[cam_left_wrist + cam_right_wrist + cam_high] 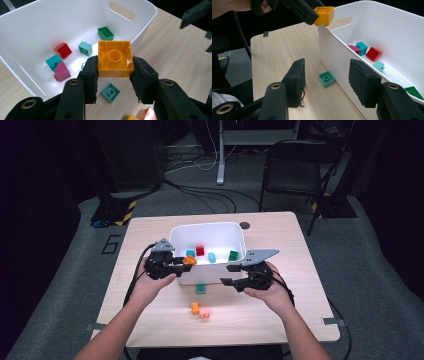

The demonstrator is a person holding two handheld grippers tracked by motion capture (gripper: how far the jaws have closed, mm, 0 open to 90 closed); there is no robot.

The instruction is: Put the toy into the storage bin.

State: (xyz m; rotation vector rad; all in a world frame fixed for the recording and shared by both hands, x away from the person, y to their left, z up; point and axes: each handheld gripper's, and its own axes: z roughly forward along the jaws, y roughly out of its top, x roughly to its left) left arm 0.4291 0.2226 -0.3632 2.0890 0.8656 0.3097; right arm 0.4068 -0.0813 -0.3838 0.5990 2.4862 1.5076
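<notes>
Two grippers are on the go and they're doing different jobs. The left gripper (pixel 114 82) has its fingers (pixel 90 75) clamped on opposite side walls of an orange block (pixel 115 59), which sits right out at the fingertips with its hollow underside facing the camera. Gripping it that far out makes sense to me: nothing of the gripper hangs below the block, so it can clear the wall of the white bin (pixel 30 75) and drop cleanly once the pads let go. From the right gripper view you can see the block poised just above the bin's near rim, so I'd guess it's about to go in with the others.

Beyond those fingertips, on the bin floor, are a red block (pixel 64 50), a dark green block (pixel 106 33), a pink block (pixel 61 72) and a couple of teal ones (pixel 53 61).

The right gripper (pixel 325 82) is spread wide with nothing between its pads, and a teal block (pixel 326 78) lies on the table (pixel 279 50) straight ahead between the two fingers, tight up against the bin's outer wall. Looks lined up as the next pick to me, though that wall leaves little room for the far finger.

A small orange block (pixel 195 307) and a pale pink block (pixel 204 313) wait on the table nearer the person, between the two hands.
</notes>
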